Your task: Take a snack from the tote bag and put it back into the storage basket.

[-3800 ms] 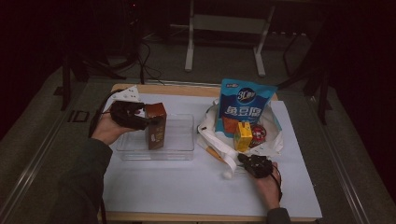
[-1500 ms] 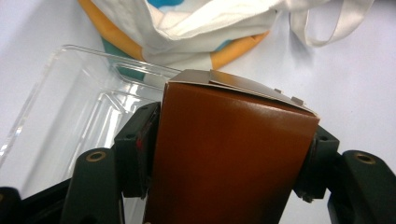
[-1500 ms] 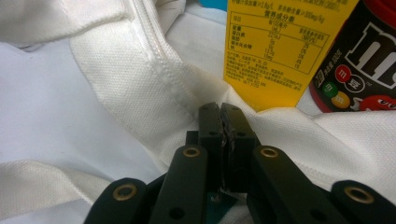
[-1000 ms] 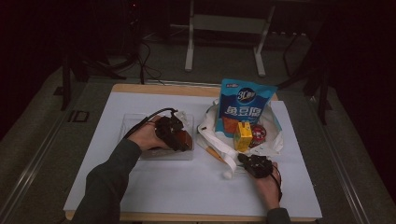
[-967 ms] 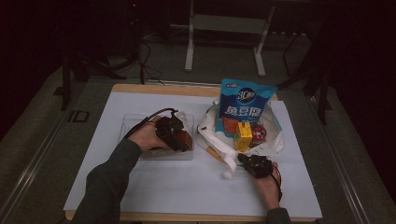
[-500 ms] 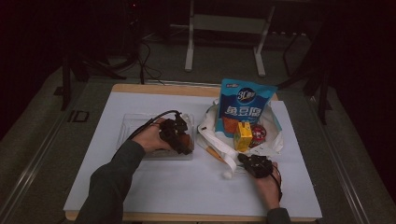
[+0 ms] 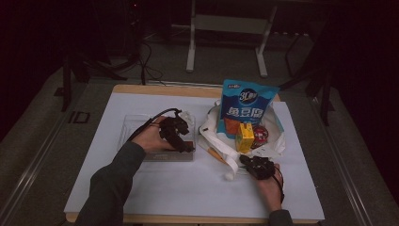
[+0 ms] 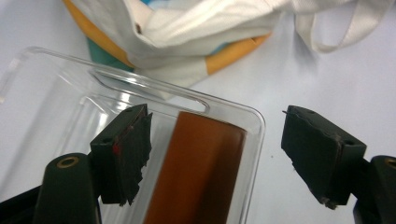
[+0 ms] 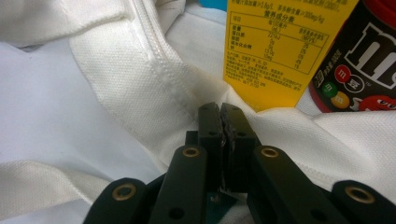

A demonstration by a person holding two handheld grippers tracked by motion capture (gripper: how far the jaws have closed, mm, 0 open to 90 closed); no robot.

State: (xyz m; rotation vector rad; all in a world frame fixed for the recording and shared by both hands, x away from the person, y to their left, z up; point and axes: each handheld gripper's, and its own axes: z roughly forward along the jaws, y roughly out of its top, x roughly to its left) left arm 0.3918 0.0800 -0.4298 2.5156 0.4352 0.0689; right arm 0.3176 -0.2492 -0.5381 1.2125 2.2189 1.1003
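brown carton (image 8: pixel 196 172), clear tray (image 8: pixel 243 121), white bag (image 9: pixel 116 70)

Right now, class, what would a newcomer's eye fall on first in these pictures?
The tall blue snack bag standing in the white tote bag at the table's far right, with a yellow carton before it. To its left, a brown box lies in the clear tray, under the open left gripper.

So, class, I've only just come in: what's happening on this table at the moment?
A person is unpacking a white tote bag with a gripper in each hand. The left gripper has just opened its jaws over a brown carton, which now lies free in the clear plastic tray. The right gripper is shut, pinching the bag's edge. A blue snack bag, a yellow carton and a candy pack are in the tote.
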